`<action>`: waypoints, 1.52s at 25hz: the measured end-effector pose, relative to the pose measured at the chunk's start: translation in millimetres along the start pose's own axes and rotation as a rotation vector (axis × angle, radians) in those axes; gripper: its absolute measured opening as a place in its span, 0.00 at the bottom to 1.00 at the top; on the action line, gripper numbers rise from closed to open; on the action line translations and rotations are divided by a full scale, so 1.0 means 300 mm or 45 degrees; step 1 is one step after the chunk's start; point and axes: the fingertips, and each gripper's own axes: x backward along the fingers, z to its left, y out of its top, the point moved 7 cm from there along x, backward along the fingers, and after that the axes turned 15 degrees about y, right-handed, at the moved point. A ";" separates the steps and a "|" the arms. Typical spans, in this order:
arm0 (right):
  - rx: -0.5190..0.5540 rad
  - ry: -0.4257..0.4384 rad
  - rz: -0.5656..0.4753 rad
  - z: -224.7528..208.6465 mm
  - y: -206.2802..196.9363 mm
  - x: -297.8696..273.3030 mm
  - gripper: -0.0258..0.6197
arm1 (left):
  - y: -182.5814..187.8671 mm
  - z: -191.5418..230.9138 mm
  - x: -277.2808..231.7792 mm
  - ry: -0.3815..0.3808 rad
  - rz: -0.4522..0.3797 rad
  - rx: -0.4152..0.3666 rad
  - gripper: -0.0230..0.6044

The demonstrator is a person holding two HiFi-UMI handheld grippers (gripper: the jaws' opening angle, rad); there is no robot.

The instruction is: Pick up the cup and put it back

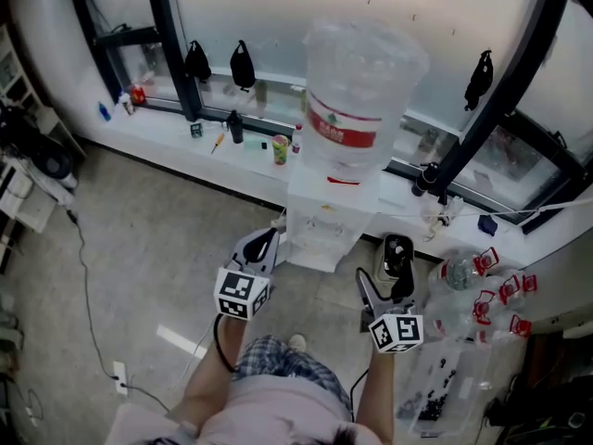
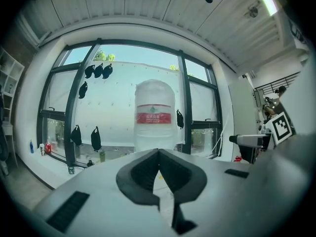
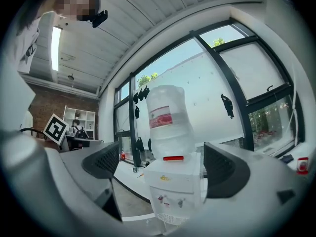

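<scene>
No cup shows clearly in any view. A white water dispenser point(image 1: 324, 221) with a big clear bottle point(image 1: 357, 100) stands against the window sill, straight ahead of both grippers. My left gripper point(image 1: 262, 248) hovers just left of the dispenser's front, shut with nothing between its jaws; from its own view point(image 2: 159, 154) the bottle point(image 2: 154, 115) rises behind the closed tips. To the right of the dispenser, my right gripper point(image 1: 384, 272) is held open and empty. In the right gripper view this gripper point(image 3: 163, 167) frames the dispenser point(image 3: 175, 189) and its taps point(image 3: 170, 200).
The window sill point(image 1: 176, 123) carries small items, among them a green container point(image 1: 280, 148) and a dark bottle point(image 1: 235, 126). Several empty water bottles point(image 1: 473, 286) and a clear plastic box point(image 1: 445, 378) crowd the right. A cable point(image 1: 88, 295) trails across the floor on the left.
</scene>
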 end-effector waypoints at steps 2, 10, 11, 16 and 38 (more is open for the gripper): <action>-0.007 0.003 0.007 -0.021 -0.015 -0.038 0.85 | -0.002 0.009 -0.037 0.001 -0.001 0.003 0.08; -0.034 -0.008 0.023 -0.076 -0.104 -0.162 0.85 | -0.050 0.058 -0.153 -0.015 0.018 -0.024 0.08; -0.038 -0.007 0.023 -0.081 -0.124 -0.173 0.85 | -0.067 0.064 -0.168 -0.017 0.020 -0.027 0.08; -0.057 -0.003 0.047 -0.112 -0.265 -0.201 0.85 | -0.185 0.072 -0.237 -0.037 0.033 -0.038 0.08; -0.167 0.068 0.170 -0.305 -1.379 -0.264 0.85 | -1.277 0.020 -0.527 -0.215 0.200 -0.113 0.08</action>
